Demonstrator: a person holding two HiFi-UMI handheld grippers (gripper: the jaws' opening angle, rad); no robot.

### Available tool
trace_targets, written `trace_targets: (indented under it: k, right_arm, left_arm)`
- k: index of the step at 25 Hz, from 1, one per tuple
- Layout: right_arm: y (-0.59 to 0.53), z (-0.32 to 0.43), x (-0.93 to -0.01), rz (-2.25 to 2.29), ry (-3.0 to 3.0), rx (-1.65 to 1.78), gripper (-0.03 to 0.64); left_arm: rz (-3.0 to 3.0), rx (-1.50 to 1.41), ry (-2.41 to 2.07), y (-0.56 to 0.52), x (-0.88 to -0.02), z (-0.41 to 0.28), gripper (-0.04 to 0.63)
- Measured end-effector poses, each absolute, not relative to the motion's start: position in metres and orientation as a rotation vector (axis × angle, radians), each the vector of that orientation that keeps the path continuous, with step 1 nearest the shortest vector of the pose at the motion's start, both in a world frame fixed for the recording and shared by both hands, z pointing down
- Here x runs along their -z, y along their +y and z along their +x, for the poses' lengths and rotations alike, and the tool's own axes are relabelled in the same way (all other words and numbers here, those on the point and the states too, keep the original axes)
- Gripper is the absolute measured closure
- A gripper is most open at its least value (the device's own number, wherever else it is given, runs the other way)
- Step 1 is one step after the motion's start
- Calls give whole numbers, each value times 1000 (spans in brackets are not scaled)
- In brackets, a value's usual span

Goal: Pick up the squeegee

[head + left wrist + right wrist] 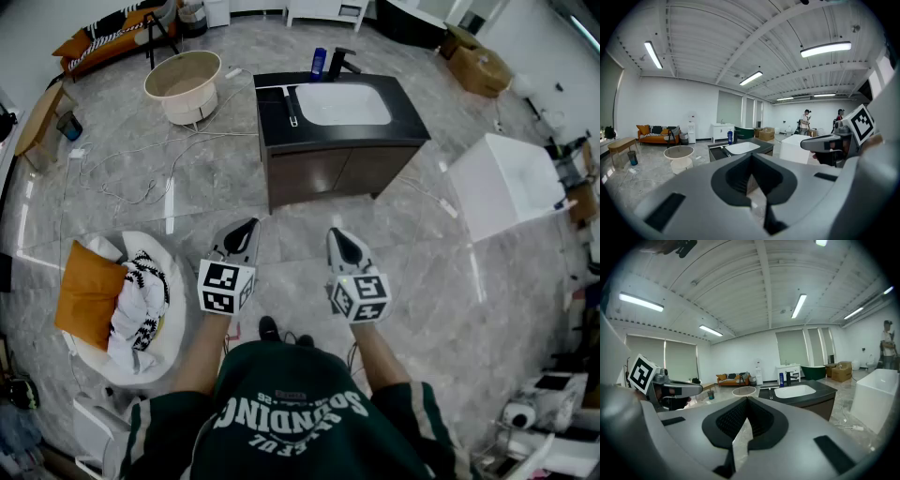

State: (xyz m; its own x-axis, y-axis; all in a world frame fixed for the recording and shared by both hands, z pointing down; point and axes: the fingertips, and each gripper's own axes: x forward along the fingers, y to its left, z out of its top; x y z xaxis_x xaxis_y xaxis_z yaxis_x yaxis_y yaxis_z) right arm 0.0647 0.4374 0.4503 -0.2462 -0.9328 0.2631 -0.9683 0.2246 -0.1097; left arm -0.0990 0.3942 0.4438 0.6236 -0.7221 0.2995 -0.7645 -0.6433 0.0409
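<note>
Both tools, the left tool [246,228] and the right tool [340,236], are shut with nothing between their jaws. They sit side by side, tipped slightly down toward the dark bench [277,131] well ahead, probably because no reach has begun. The squeegee [292,107] lies flat on that bench, just left of the white basin [342,103]. It has a slim dark handle and what seems a pale blade across its far end.
</note>
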Motion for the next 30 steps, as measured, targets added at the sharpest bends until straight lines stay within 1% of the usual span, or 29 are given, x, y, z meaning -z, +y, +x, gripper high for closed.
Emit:
trace_targets:
  k: [9,24,30]
  right_arm:
    - [421,54,-462,1799,-2356,-422,617]
    - [385,25,-471,1818,-2345,-483,617]
    - [371,27,-473,1834,-2343,-475,617]
  left_arm:
    - [2674,-396,-1216,379,-454,-103,594]
    - [2683,-411,-1186,344,-461,-131,594]
    - [2685,-399,-1195,330,-464,-133,594]
